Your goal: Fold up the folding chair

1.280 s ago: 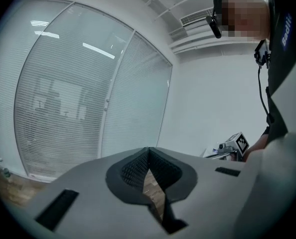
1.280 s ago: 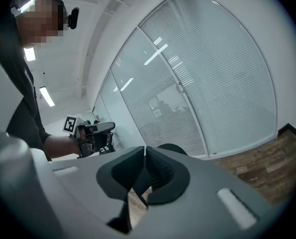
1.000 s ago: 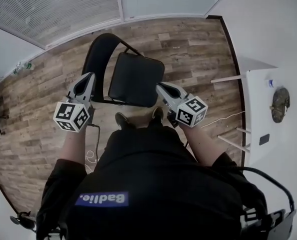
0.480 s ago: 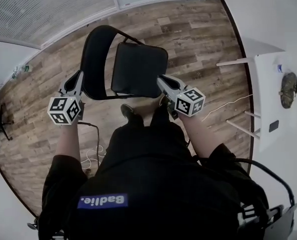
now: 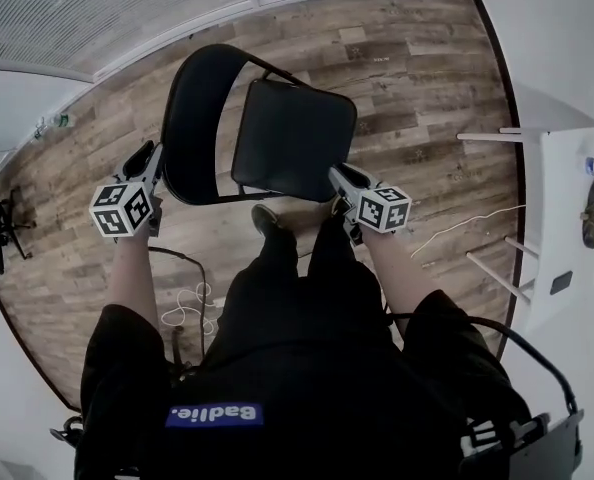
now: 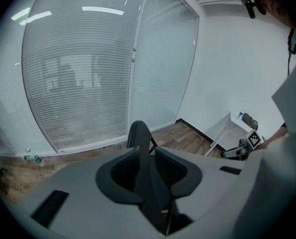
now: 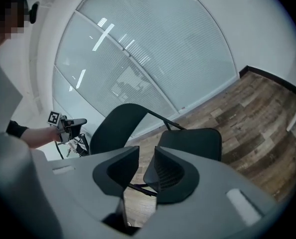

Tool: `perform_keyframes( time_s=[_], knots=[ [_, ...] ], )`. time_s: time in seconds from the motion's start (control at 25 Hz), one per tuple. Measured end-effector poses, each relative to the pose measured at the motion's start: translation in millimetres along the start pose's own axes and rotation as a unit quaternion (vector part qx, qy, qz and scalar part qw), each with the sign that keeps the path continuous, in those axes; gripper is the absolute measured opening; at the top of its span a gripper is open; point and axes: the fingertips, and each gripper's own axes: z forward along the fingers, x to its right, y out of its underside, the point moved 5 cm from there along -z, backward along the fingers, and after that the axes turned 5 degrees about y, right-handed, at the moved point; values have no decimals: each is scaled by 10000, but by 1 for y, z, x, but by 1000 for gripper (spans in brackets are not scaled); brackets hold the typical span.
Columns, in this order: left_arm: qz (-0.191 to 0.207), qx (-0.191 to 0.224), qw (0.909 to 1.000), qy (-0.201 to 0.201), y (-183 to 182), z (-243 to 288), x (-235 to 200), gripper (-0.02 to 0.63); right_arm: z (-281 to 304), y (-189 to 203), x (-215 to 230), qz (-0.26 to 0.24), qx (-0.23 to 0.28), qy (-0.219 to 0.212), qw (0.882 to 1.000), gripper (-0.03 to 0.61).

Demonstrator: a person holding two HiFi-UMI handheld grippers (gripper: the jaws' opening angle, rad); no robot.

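Note:
The black folding chair stands open on the wood floor, its curved backrest (image 5: 192,118) to the left and its padded seat (image 5: 292,138) to the right. My left gripper (image 5: 155,155) is at the backrest's outer edge. In the left gripper view the backrest (image 6: 139,133) runs edge-on between the jaws of the left gripper (image 6: 143,151), which are opening. My right gripper (image 5: 334,174) hovers by the seat's near right corner. Its jaws are opening to a narrow gap with nothing between them in the right gripper view (image 7: 146,158); the seat (image 7: 193,142) lies just beyond.
A white table (image 5: 577,198) with thin legs stands at the right by the wall. A glass partition with blinds (image 5: 107,8) runs behind the chair. The person's feet (image 5: 267,218) are just under the seat's front, and a cable (image 5: 182,303) lies on the floor at the left.
Both grippers have dropped lower and closed in on the chair. The left one has gone out to the backrest's edge, the right one down to the seat's corner.

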Motion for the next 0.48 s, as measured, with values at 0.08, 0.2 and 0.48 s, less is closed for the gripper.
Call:
perform_keyframes(
  time_s=[0.08,0.2,0.48],
  knots=[
    [-27,-216,9998,-16,10,15,-10,91,14,10,23,134,-160,137,9997,78],
    [-60,-569,9984,-19,25,32,-23,129,31,28,55,356,-390,363,9979,107],
    [94,-1112,9938,-5,39,63,-40,185,57,64,132,877,-676,908,9897,173]
  ],
)
